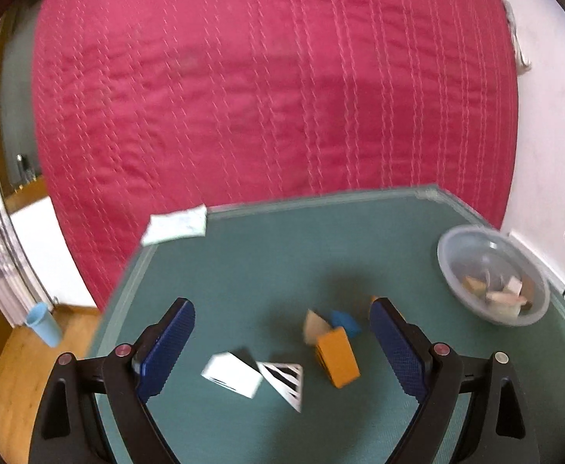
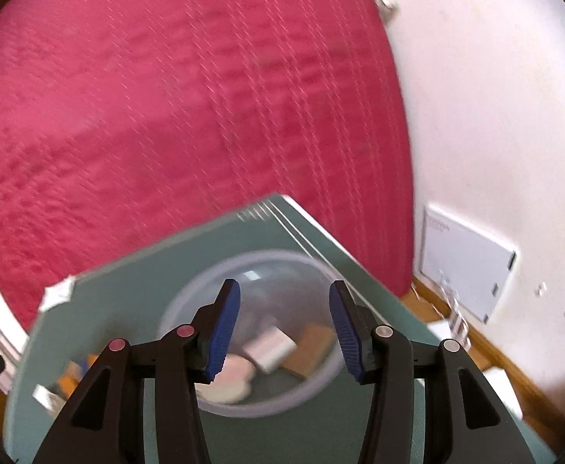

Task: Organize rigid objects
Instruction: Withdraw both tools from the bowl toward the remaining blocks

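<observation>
Left gripper [image 1: 282,348] gaping empty above loose blocks [image 1: 336,355] on the green table [image 1: 263,263], likely lining up a pick; right gripper [image 2: 284,326] half-open, empty, over the bowl [image 2: 189,301] collecting sorted pieces.

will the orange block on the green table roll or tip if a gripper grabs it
The orange block looks flat-sided and boxy, so it probably won't roll. It looks rigid, so it should hold its shape when gripped. It stands tilted among other pieces, so a nudge might tip it.

Both grippers: black arms w/ blue ribbed pads [image 1: 166,348] (red and silver pivot screws [image 2: 185,331]).
</observation>
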Motion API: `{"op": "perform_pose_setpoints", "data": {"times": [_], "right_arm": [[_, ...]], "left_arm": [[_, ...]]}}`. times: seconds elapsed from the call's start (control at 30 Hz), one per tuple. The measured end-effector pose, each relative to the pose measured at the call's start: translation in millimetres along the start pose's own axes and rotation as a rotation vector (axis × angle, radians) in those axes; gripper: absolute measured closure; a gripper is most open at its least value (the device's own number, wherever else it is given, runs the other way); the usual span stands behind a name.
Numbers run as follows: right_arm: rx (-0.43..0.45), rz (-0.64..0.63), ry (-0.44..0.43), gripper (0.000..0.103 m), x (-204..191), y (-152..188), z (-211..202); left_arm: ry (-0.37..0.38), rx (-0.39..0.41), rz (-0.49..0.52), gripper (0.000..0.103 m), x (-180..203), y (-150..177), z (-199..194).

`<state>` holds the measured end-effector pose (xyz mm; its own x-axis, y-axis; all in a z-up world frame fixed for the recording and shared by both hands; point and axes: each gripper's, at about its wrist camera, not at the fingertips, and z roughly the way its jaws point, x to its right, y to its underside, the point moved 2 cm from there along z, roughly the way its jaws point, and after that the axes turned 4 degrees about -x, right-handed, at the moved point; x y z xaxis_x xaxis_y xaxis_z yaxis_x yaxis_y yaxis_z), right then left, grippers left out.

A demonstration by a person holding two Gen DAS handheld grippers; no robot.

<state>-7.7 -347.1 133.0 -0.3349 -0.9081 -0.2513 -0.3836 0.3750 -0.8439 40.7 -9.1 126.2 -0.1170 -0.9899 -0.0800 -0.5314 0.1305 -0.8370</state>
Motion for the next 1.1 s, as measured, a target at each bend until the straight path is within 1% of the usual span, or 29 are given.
{"op": "perform_pose_setpoints", "data": {"times": [0.07,0.13,0.23,0.37,0.5,0.6,0.67,0.77,0.8,0.83,0.87,0.93,1.0,1.03,1.1], "right_arm": [[0.028,-0.011,-0.033,0.054,-10,-15,-18],[0.075,-0.033,-0.075,0.053,-24,-37,-45],[0.112,-0.062,-0.131,0.052,-46,-63,-72],[0.139,-0.1,-0.209,0.052,-78,-89,-100],[0.17,-0.167,-0.286,0.051,-123,-107,-124],[0.195,-0.206,-0.324,0.051,-151,-115,-134],[0.191,-0.235,-0.356,0.051,-169,-109,-134],[0.093,-0.216,-0.411,0.051,-184,-87,-111],[0.044,-0.211,-0.428,0.05,-189,-77,-97],[-0.015,-0.214,-0.443,0.051,-195,-59,-77],[-0.043,-0.217,-0.445,0.051,-197,-49,-66],[-0.164,-0.222,-0.461,0.051,-205,-10,-26],[-0.239,-0.218,-0.463,0.051,-205,18,0],[-0.281,-0.23,-0.456,0.05,-209,39,17],[-0.317,-0.256,-0.451,0.051,-214,62,34]], "left_arm": [[-0.003,0.038,-0.004,0.009,-7,-12,-16],[0.0,0.079,-0.002,0.009,-12,-24,-34],[-0.005,0.141,0.017,0.009,-17,-45,-60],[-0.035,0.199,0.027,0.009,-28,-68,-86],[-0.045,0.225,0.015,0.008,-39,-83,-95],[-0.064,0.23,0.015,0.008,-44,-85,-90],[-0.06,0.216,0.013,0.008,-46,-79,-84],[-0.059,0.157,0.007,0.008,-51,-64,-61],[-0.056,0.132,-0.002,0.008,-54,-57,-51],[-0.053,0.113,-0.012,0.008,-57,-50,-45],[-0.052,0.091,-0.022,0.008,-60,-43,-36],[-0.058,0.047,-0.041,0.008,-70,-25,-17],[-0.063,0.007,-0.058,0.008,-78,-10,-3],[-0.066,-0.018,-0.068,0.008,-83,-1,7],[-0.069,-0.066,-0.084,0.008,-89,14,24]]}}
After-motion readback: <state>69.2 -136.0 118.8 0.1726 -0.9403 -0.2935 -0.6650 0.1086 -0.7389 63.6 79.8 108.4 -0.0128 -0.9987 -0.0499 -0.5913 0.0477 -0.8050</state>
